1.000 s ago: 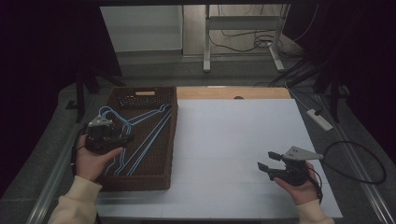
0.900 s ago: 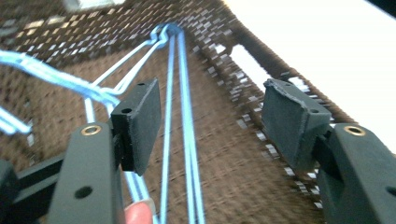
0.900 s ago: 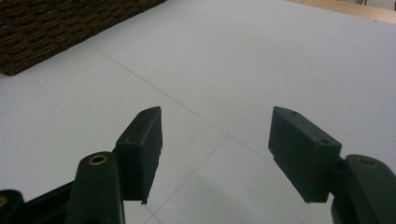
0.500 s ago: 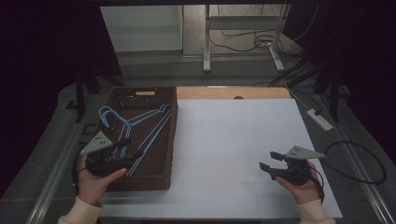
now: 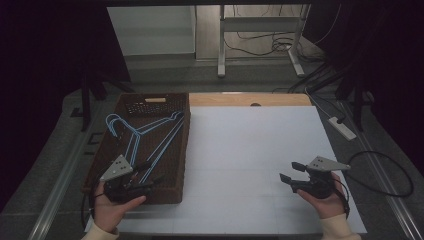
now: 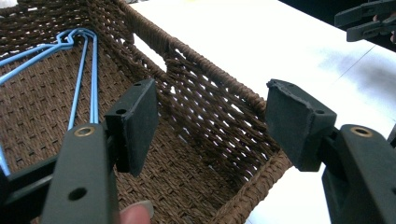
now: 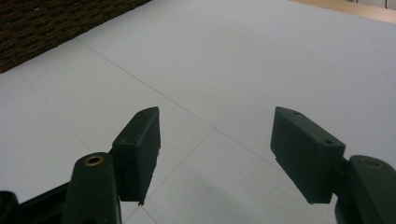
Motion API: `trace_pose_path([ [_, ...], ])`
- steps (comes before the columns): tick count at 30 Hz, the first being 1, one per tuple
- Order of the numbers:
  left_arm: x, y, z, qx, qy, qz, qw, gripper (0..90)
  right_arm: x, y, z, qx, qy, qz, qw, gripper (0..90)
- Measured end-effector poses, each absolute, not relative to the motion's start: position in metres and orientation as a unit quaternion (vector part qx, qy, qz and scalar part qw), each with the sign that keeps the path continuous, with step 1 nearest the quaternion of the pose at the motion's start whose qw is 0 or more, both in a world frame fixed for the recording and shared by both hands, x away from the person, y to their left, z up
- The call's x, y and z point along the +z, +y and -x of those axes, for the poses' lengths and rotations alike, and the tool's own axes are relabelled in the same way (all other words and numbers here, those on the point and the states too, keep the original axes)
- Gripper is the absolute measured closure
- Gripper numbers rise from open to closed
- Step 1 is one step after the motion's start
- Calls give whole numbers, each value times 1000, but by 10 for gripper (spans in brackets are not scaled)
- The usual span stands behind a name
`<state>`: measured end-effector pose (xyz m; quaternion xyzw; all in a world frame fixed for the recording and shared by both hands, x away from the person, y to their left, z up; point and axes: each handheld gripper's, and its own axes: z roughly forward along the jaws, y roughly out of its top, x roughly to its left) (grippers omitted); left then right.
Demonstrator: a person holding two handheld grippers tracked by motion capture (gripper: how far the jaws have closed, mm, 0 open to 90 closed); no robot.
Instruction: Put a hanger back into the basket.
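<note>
A brown woven basket sits on the left of the white table. Blue wire hangers lie inside it, hooks toward the far left. My left gripper hovers open over the basket's near end. In the left gripper view its empty jaws stand on either side of the basket's wall, with the hangers farther in. My right gripper is open and empty low over the table at the near right. The right gripper view has its jaws wide apart above the bare white top.
A wooden strip runs along the table's far edge. A white power strip lies off the right side, and a black cable loops from the right gripper. The basket's corner appears in the right gripper view.
My left gripper has drawn back from over the hangers to the basket's near end, still open. The right gripper has stayed in place.
</note>
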<state>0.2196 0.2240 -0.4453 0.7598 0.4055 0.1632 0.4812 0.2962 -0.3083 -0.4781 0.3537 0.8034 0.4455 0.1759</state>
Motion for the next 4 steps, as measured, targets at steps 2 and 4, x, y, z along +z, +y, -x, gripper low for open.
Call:
trace_pose_path([
  [2, -446, 224, -220, 164, 405, -761, 479, 346, -478, -308, -296, 446, 803, -353, 177, 343],
  [4, -447, 224, -220, 163, 405, -762, 478, 344, -477, -308, -296, 446, 803, -352, 179, 341],
])
